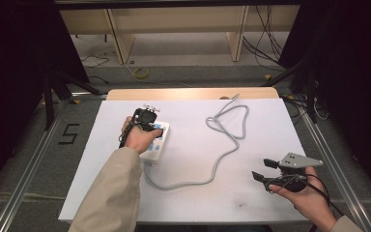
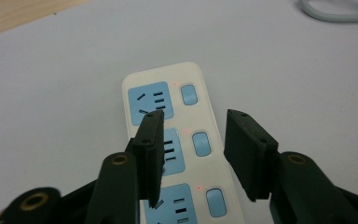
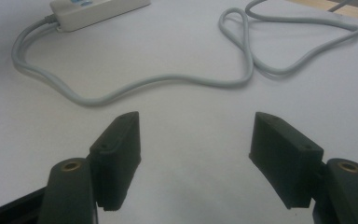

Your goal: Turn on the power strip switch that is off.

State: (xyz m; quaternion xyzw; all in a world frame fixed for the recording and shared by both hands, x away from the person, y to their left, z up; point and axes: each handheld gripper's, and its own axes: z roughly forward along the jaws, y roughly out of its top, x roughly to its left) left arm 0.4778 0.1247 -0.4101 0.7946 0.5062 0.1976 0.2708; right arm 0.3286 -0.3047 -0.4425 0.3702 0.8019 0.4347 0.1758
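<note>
Over the left half of the table: the left gripper (image 1: 150,126) hangs above the power strip (image 1: 157,145), held in the person's left hand (image 1: 137,137).
Left gripper jaws: parted, with nothing pressed between them; in the left gripper view (image 2: 196,156) the strip's middle switch (image 2: 201,143) shows in the gap below the tips.
Power strip: white, lying flat on the white table (image 1: 101,159), left of the middle and well clear of every edge; its long side runs from near to far, slightly slanted.
Strip face: three blue sockets (image 2: 150,102) in a row, each with a blue rocker switch (image 2: 189,94) beside it and a small red light next to that.
Cable: a grey cord (image 1: 212,169) leaves the strip's near end, curves toward the near edge, then runs up to a loop (image 1: 229,121) close to the far edge.
Near right corner of the table: the right gripper (image 1: 264,170) sits in the person's right hand (image 1: 306,195), low over bare table.
Right gripper jaws: spread wide and empty; the right gripper view (image 3: 196,158) shows bare white table between them, the cord farther off.
Distance between grippers: well apart.
</note>
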